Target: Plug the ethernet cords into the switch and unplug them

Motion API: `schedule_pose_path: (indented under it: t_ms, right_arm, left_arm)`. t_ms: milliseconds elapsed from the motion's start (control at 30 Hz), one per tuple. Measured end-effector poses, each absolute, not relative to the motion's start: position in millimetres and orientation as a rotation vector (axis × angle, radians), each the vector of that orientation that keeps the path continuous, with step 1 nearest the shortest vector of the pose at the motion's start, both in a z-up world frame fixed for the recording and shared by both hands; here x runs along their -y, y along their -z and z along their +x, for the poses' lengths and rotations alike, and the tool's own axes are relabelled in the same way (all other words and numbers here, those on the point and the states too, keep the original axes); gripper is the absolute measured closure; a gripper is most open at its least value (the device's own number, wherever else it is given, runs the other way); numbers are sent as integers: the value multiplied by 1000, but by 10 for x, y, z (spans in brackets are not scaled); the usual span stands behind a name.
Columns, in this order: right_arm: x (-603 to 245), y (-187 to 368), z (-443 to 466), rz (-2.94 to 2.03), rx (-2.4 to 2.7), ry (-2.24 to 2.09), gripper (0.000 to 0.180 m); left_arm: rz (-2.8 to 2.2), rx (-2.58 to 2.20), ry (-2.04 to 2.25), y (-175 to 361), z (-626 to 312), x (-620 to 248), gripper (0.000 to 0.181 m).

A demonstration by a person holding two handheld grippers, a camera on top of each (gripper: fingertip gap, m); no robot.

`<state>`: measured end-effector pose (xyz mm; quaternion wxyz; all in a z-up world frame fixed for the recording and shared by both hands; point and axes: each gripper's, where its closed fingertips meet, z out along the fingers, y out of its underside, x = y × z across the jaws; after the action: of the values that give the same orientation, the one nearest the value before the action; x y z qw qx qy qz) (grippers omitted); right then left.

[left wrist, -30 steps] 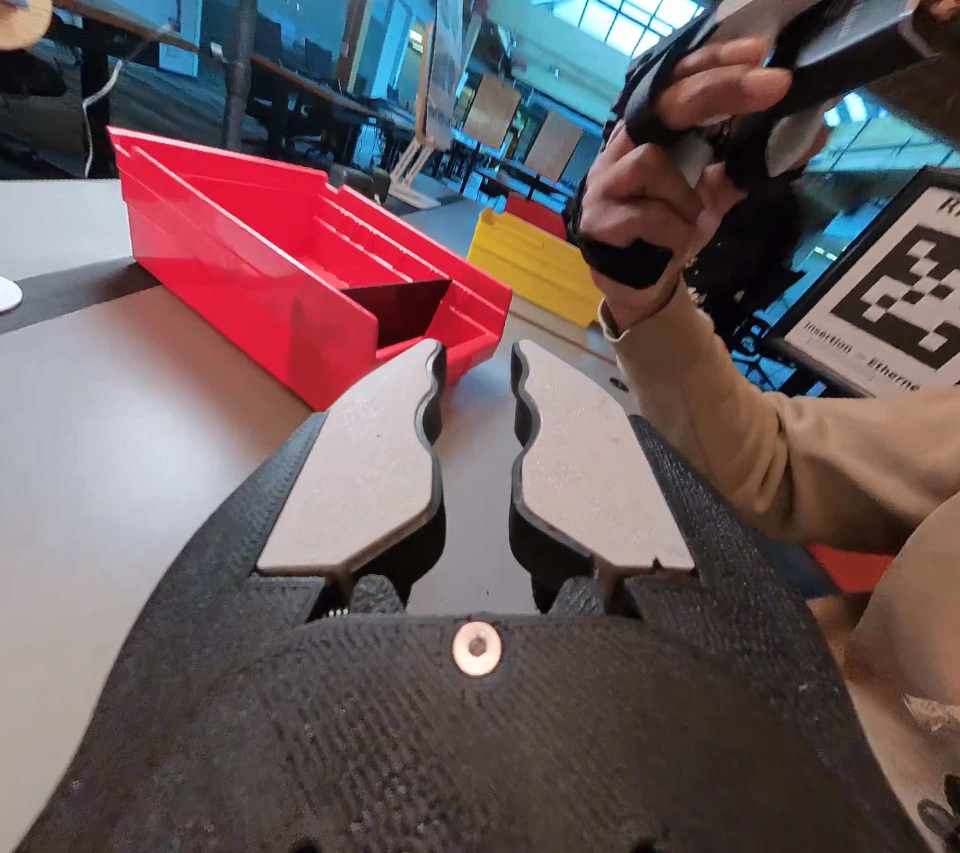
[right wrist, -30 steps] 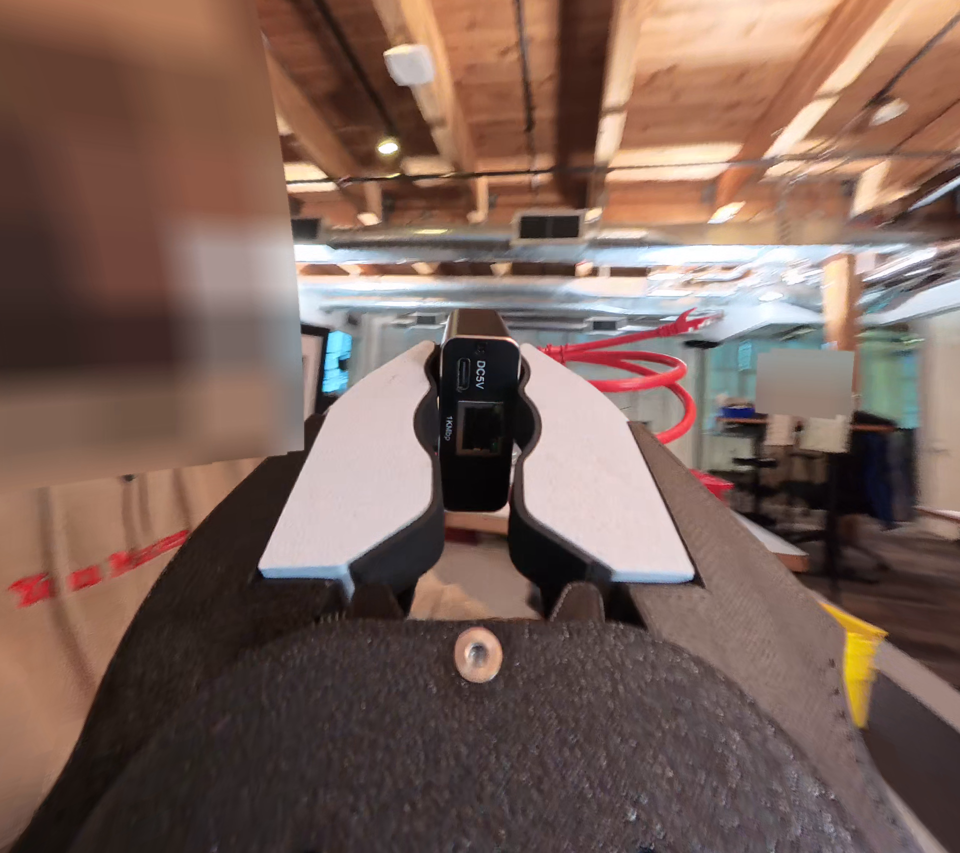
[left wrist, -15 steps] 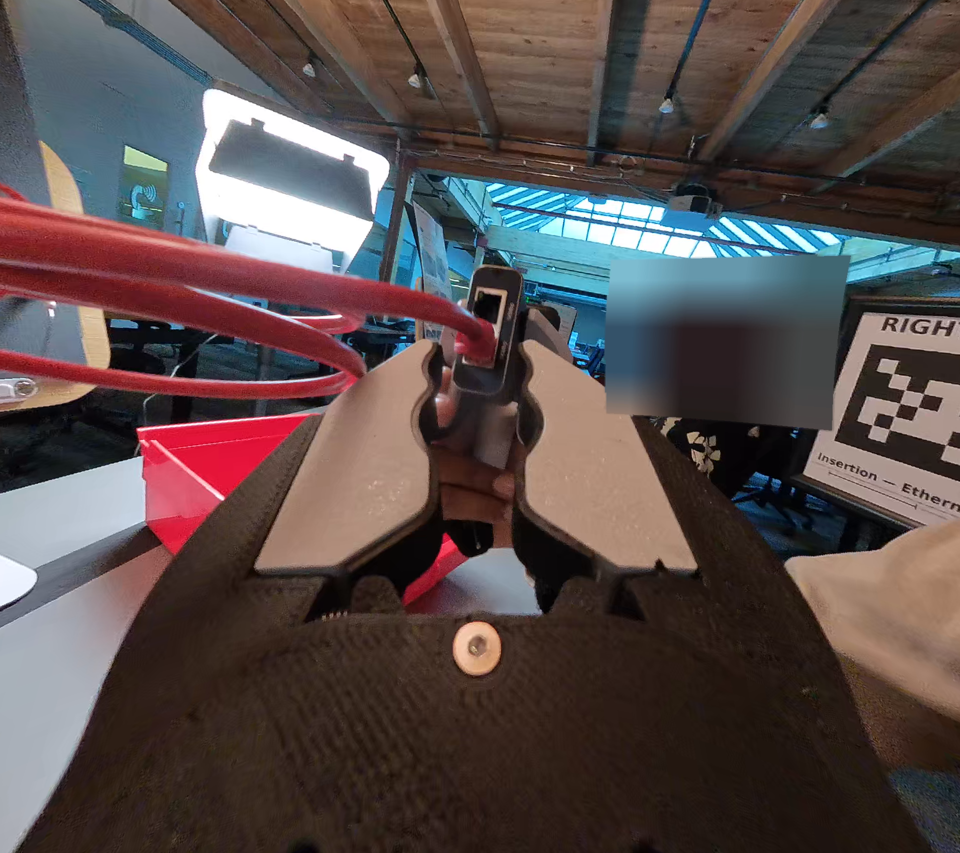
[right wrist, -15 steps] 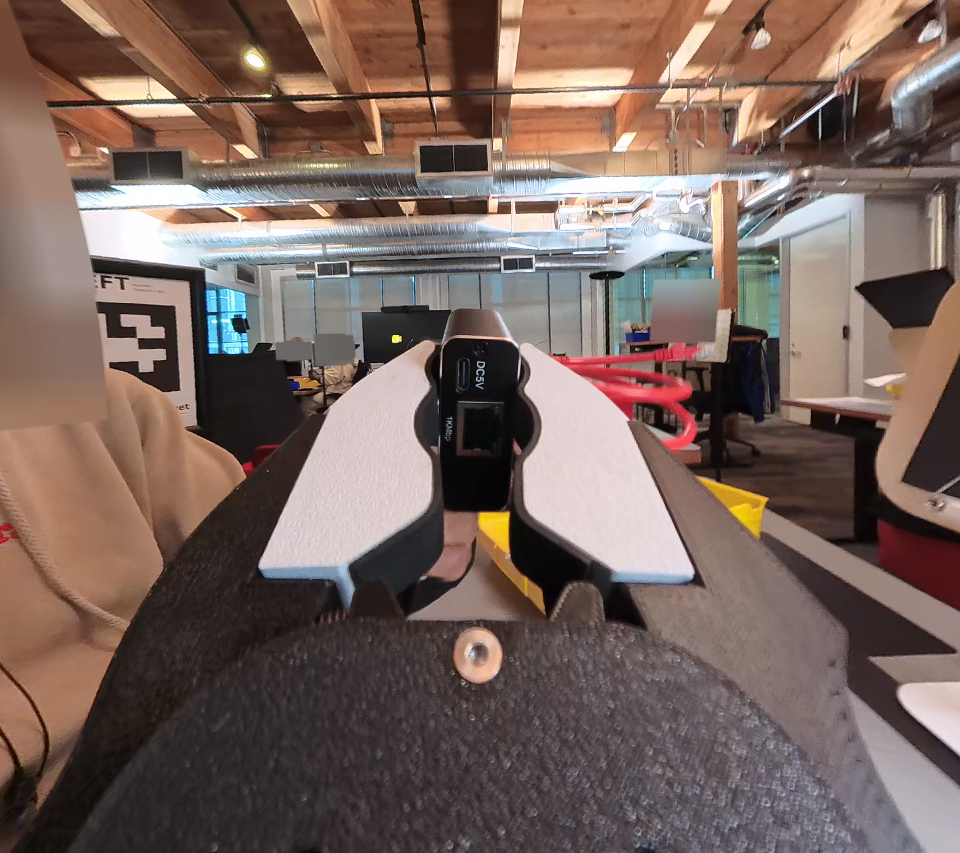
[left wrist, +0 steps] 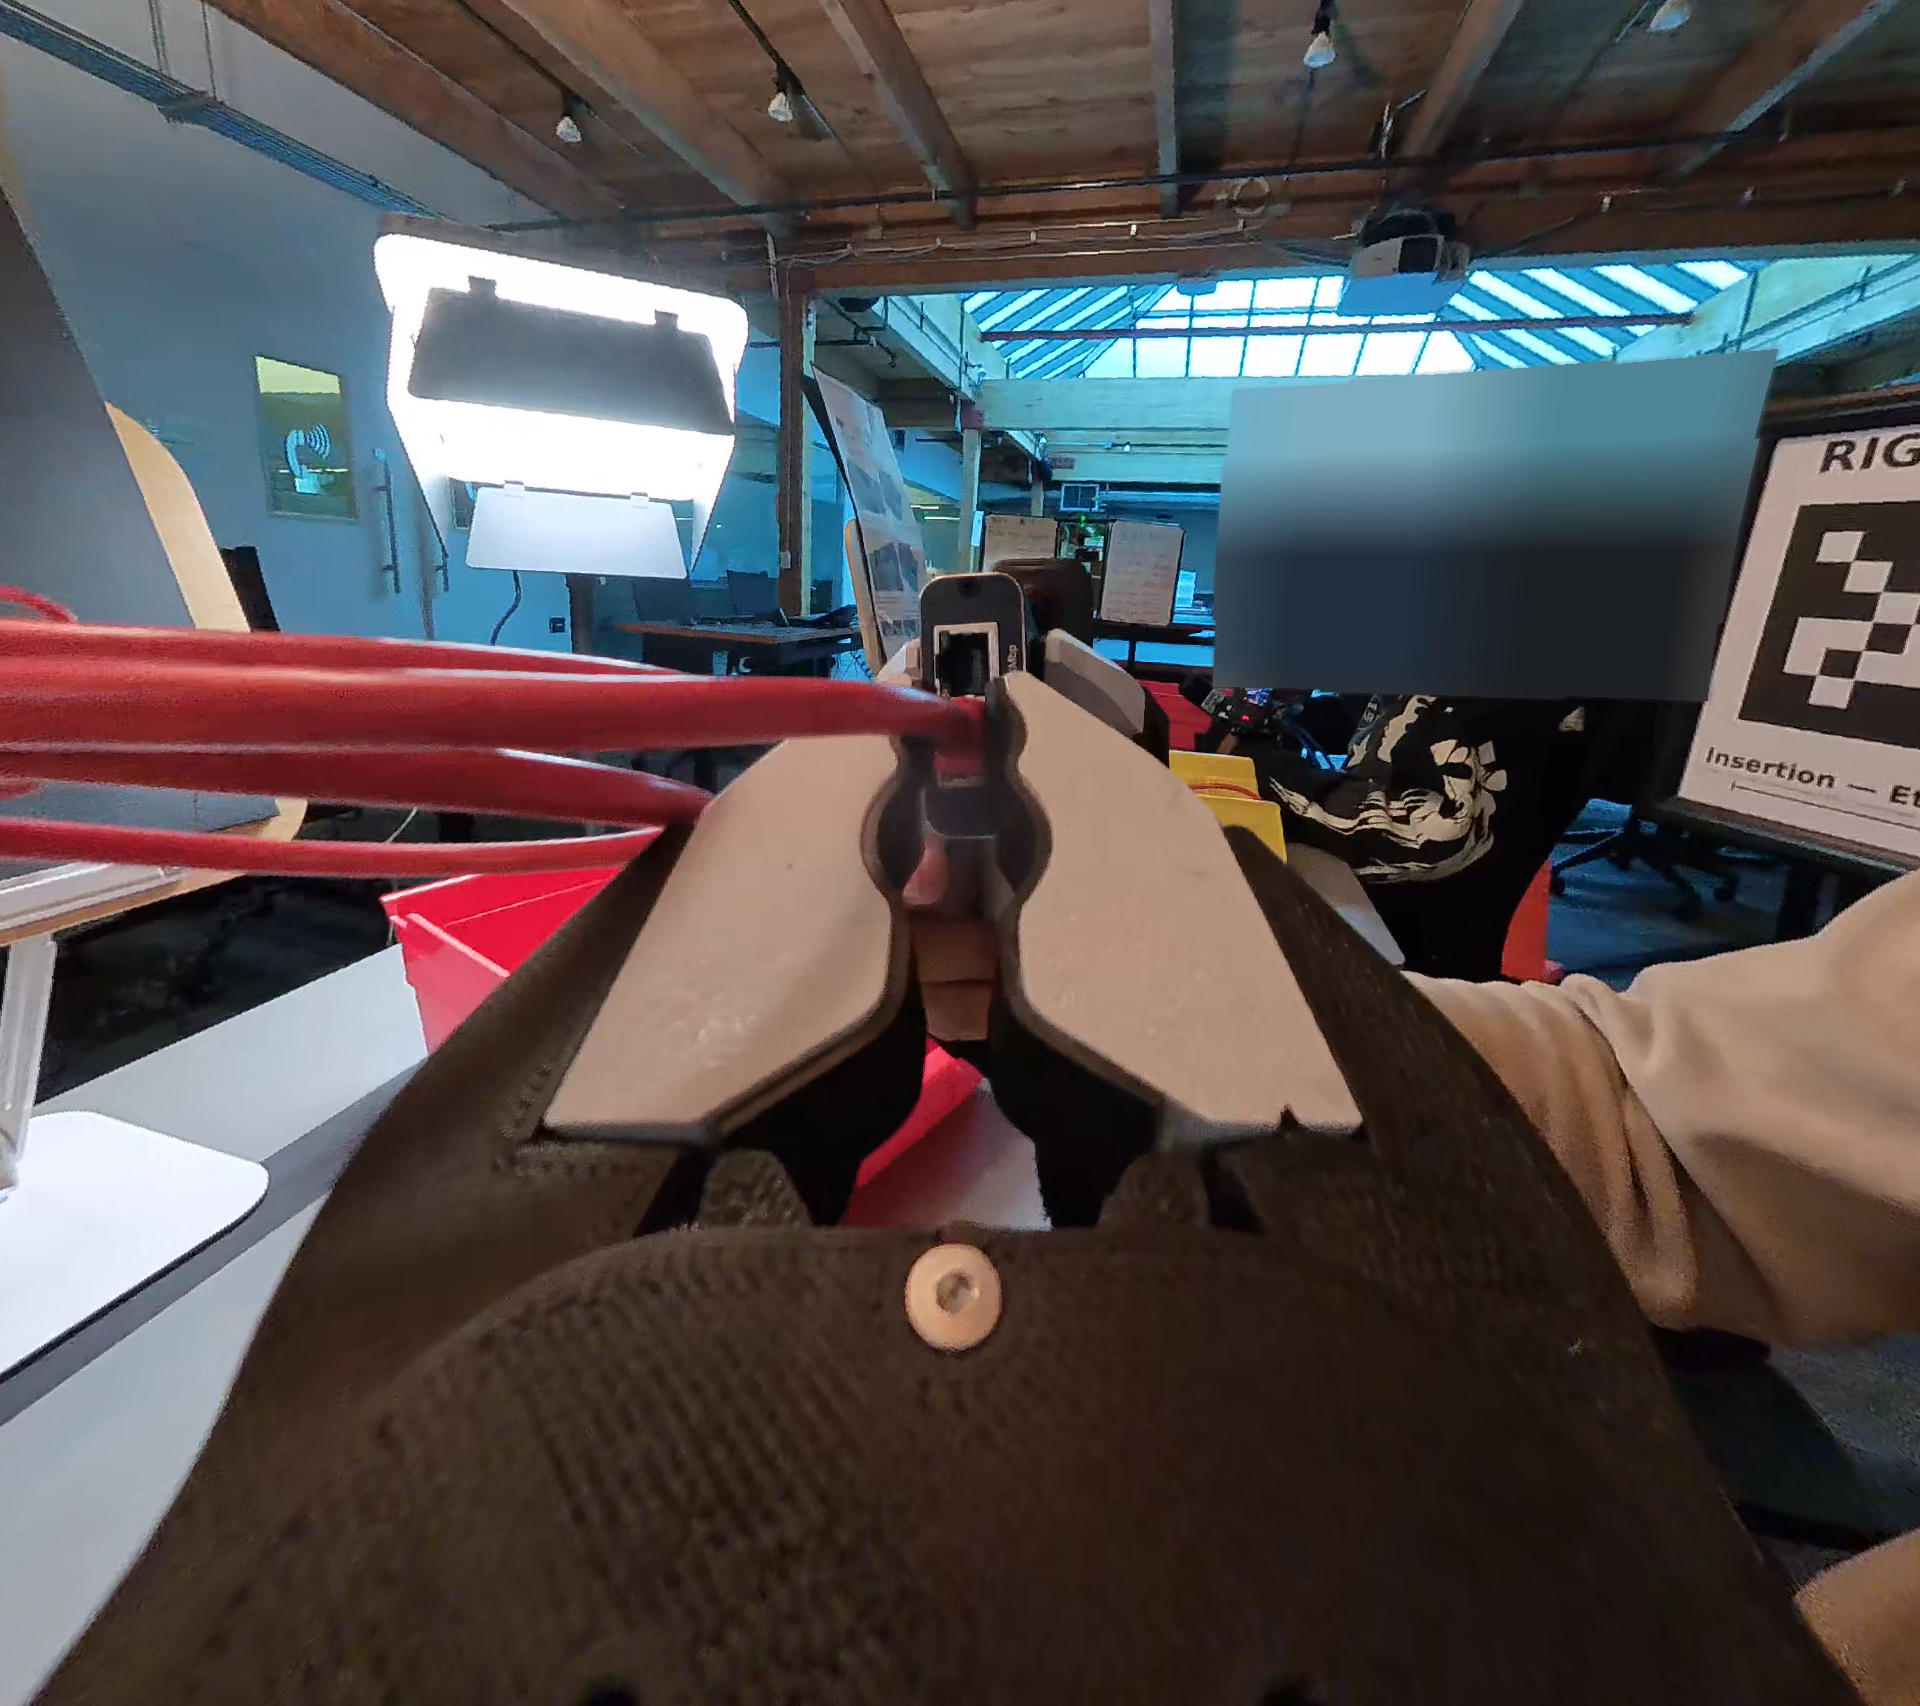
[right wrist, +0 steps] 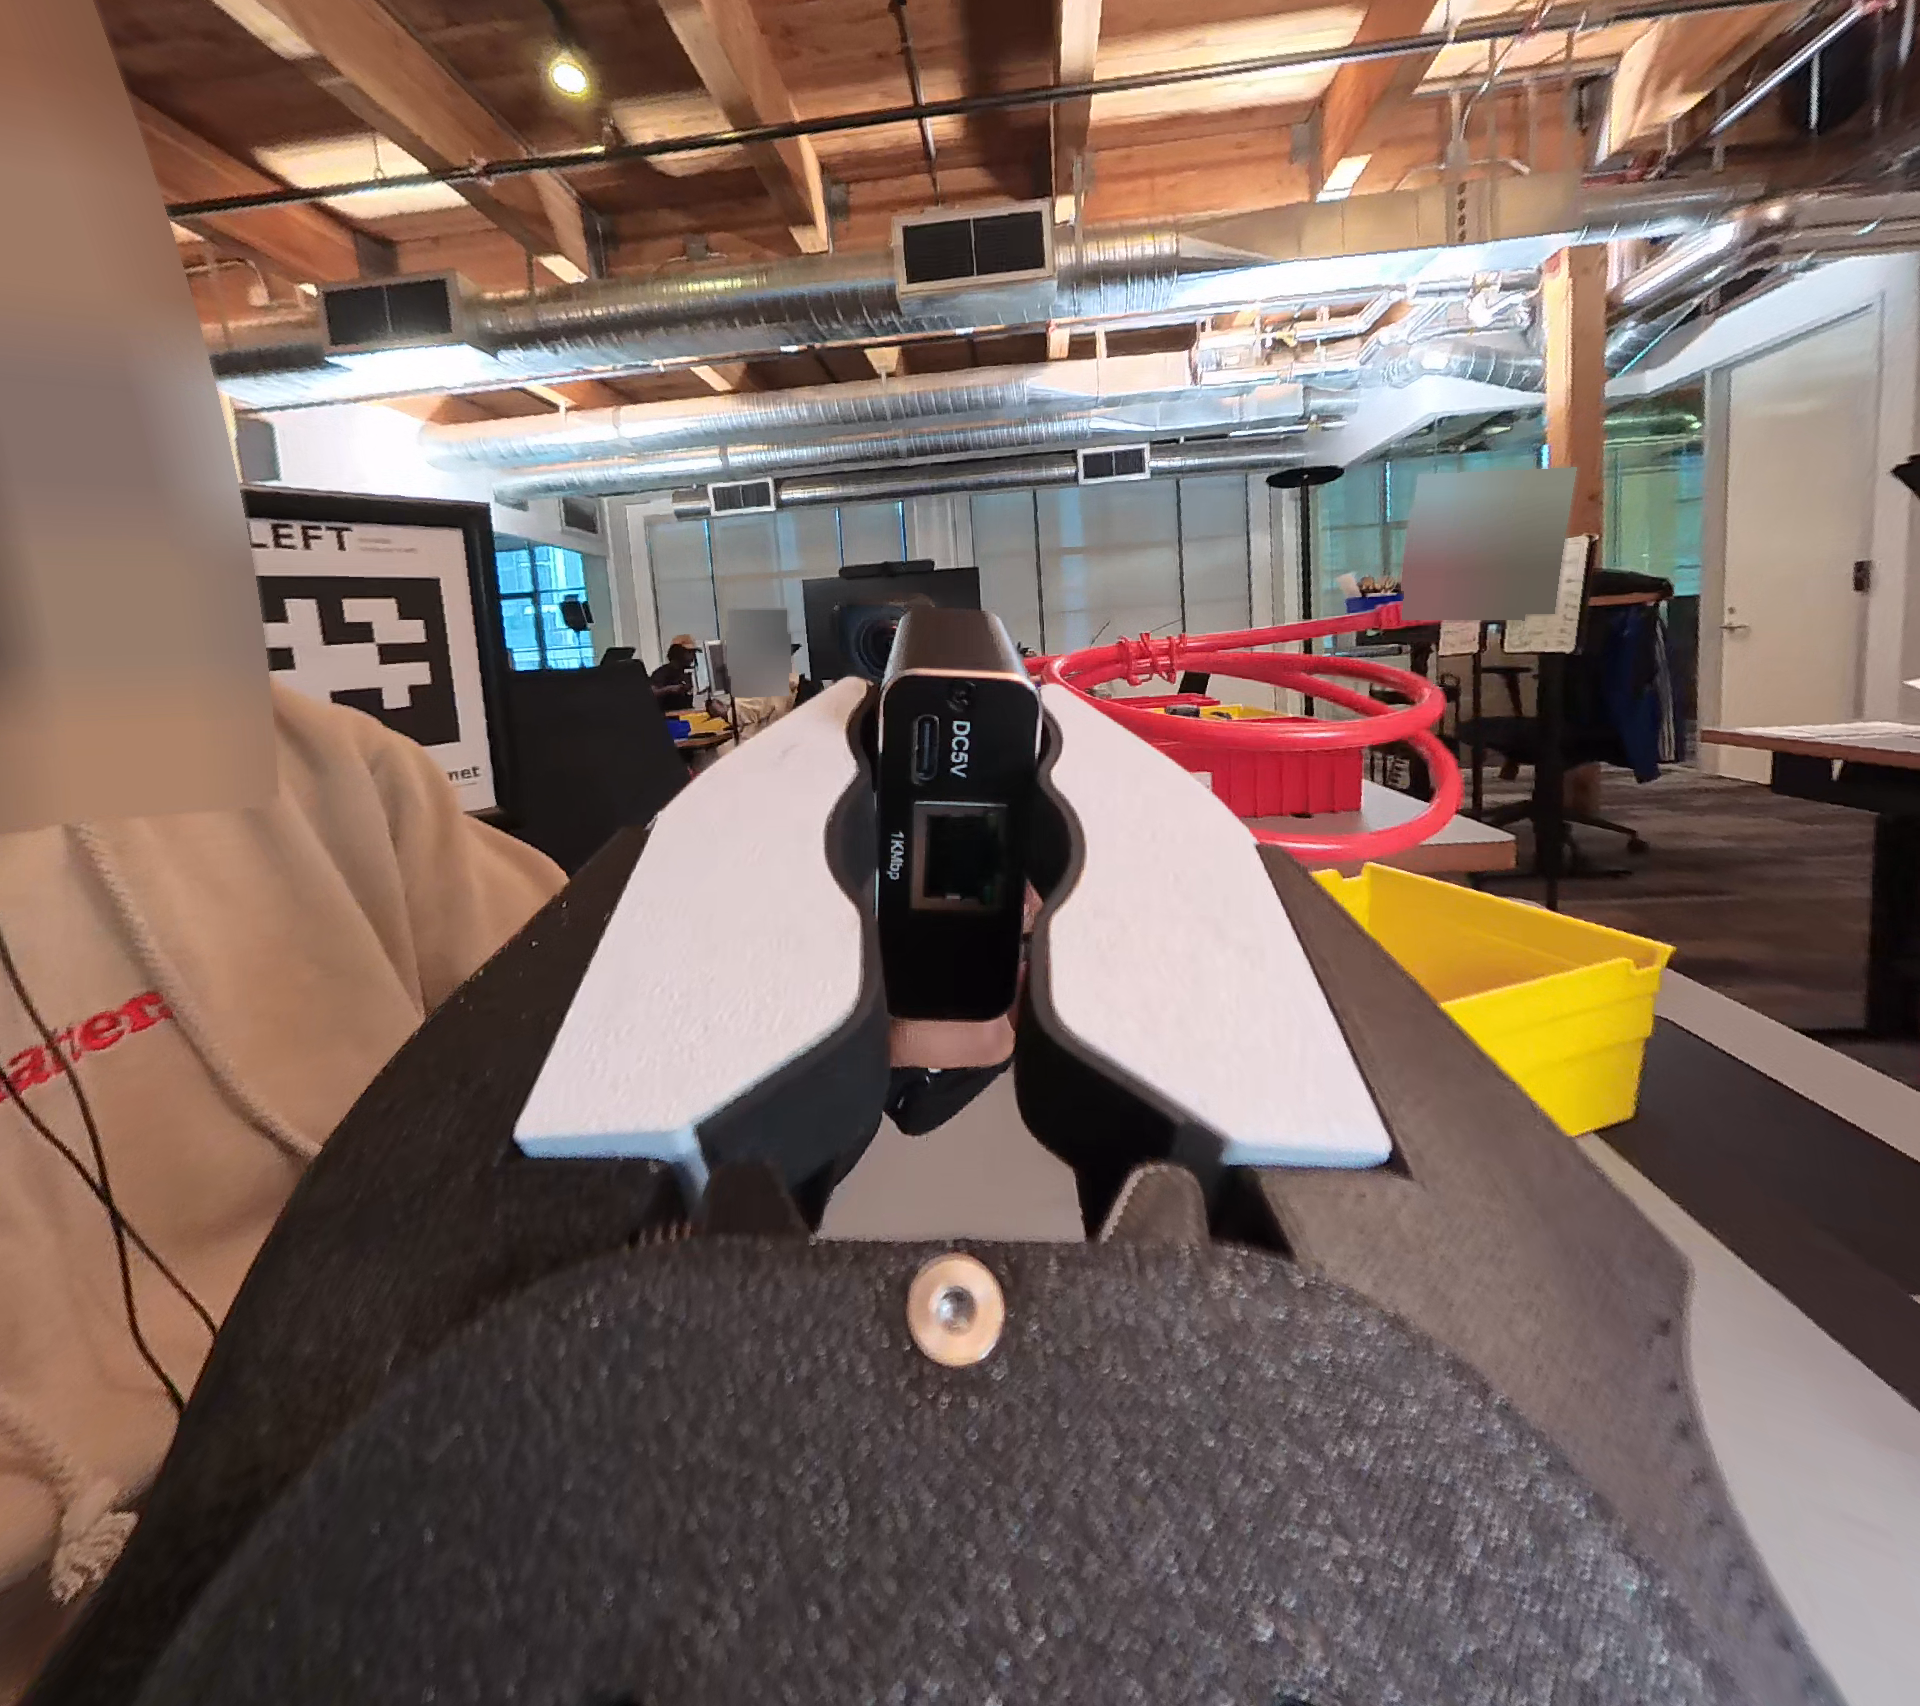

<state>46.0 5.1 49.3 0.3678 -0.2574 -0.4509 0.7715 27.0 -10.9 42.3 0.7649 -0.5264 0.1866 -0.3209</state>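
Pinching the red cord's plug (left wrist: 951, 768), the left gripper (left wrist: 961, 773) lines it just below the switch (right wrist: 956, 835), clamped upright in the right gripper (right wrist: 951, 835), open port facing the plug.

Red bin (left wrist: 488, 939), yellow bin (right wrist: 1496, 981), studio light (left wrist: 561, 399).

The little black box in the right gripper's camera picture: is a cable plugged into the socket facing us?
No, the square socket on the switch gripped by the right gripper is empty.
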Motion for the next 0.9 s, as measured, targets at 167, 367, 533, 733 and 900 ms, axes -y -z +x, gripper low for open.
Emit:
schedule_pose_path:
  t_ms: [167,367,533,733,900]
  right_arm:
    - [-27,-498,472,-621,1089,-2072,154]
    - [5,-557,447,-614,1071,-2043,155]
    - [26,-634,510,-584,1107,-1934,155]
    - [21,-669,582,-550,1139,-1855,155]
    - [158,-572,483,-551,1218,-1830,155]
  left_arm:
    - [-1087,-384,698,-419,298,146,171]
    - [-1045,-387,723,-505,276,197,171]
    - [-1101,-489,662,-501,297,226,166]
    - [-1224,-582,674,-361,390,195,141]
    - [-1229,-584,652,-316,445,177,152]
